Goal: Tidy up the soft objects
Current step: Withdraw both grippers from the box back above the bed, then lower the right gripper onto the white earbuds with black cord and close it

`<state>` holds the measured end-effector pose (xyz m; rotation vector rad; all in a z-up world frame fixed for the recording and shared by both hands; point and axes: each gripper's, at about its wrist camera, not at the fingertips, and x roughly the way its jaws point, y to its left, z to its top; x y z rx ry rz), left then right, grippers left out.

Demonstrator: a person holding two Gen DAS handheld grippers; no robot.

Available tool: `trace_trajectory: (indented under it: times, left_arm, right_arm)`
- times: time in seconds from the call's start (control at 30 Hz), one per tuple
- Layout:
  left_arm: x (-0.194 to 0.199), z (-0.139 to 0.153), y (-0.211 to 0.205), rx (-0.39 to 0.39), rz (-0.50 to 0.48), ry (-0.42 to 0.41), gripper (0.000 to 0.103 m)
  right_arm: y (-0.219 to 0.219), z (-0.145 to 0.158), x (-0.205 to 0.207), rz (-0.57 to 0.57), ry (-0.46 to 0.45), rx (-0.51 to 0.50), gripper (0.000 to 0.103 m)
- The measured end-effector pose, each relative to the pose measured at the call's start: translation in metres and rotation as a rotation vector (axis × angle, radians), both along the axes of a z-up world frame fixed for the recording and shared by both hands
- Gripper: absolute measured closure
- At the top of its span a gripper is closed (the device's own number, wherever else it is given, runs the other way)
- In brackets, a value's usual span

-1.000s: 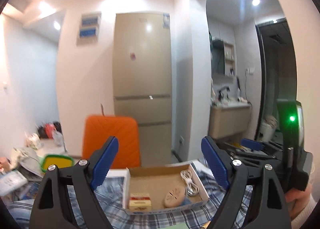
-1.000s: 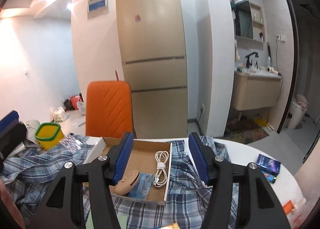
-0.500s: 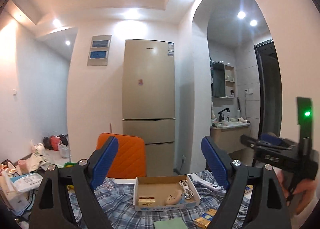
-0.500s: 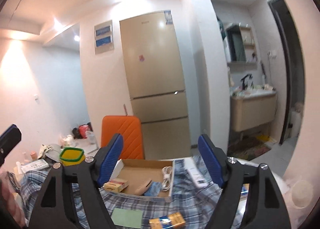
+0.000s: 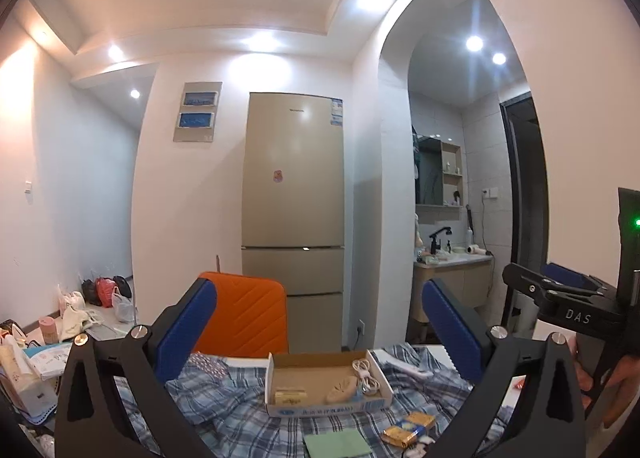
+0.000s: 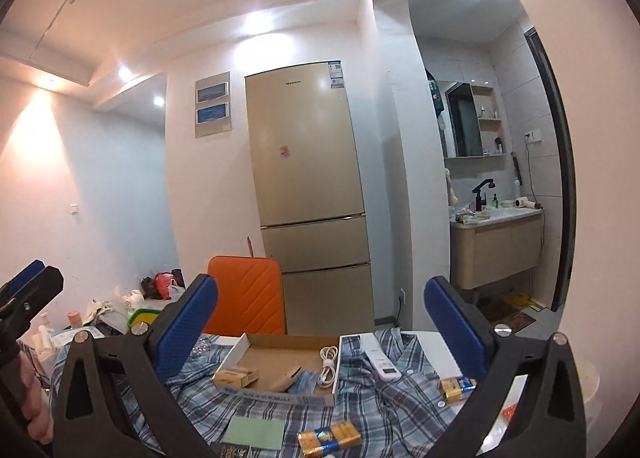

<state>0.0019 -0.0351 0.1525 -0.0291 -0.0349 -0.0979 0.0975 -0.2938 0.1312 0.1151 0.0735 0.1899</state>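
A blue plaid shirt [image 5: 224, 398] [image 6: 372, 398] lies crumpled over the table. On it rests an open cardboard box [image 5: 326, 409] [image 6: 276, 397] holding a white cable, a tan oval object and a small yellow box. A green cloth square [image 5: 336, 444] [image 6: 254, 432] lies in front of the box. My left gripper [image 5: 318, 318] and right gripper [image 6: 320, 314] hover level above the table's near side, well back from the box. Both sets of jaws are opening wide, and nothing is between them.
Yellow packets [image 5: 408, 428] [image 6: 328, 436] and a white remote [image 6: 380, 358] lie on the shirt. An orange chair [image 5: 248, 318] stands behind the table, with a tall fridge [image 5: 294, 198] beyond. Bags and clutter [image 5: 36, 358] crowd the left side. A person's hand [image 5: 612, 378] shows at the right edge.
Both grippers have pulled back and risen slightly from the box, so it looks smaller and more of the table shows. The jaws of both have spread wider.
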Motion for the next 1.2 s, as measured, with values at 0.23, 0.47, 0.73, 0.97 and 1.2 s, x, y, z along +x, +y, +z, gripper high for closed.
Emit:
trace_trajectory:
  times: [0.23, 0.47, 0.73, 0.97, 1.2]
  left_arm:
    - [-0.004, -0.035, -0.01, 0.004, -0.077, 0.05, 0.0]
    - [-0.006, -0.077, -0.015, 0.005, -0.077, 0.042, 0.0]
    - [0.008, -0.123, -0.006, -0.038, -0.036, 0.095, 0.0]
    - [0.028, -0.139, -0.003, -0.054, -0.028, 0.187, 0.0]
    - [0.047, -0.148, -0.005, -0.046, -0.045, 0.281, 0.0]
  right_arm:
    - [0.009, -0.022, -0.019, -0.017, -0.01, -0.059, 0.0]
    - [0.019, -0.061, -0.029, -0.112, -0.043, -0.11, 0.0]
    - [0.023, -0.105, -0.026, -0.097, 0.001, -0.133, 0.0]
    - [0.017, -0.127, -0.016, -0.102, 0.072, -0.112, 0.0]
    - [0.015, -0.132, -0.008, -0.096, 0.116, -0.112, 0.0]
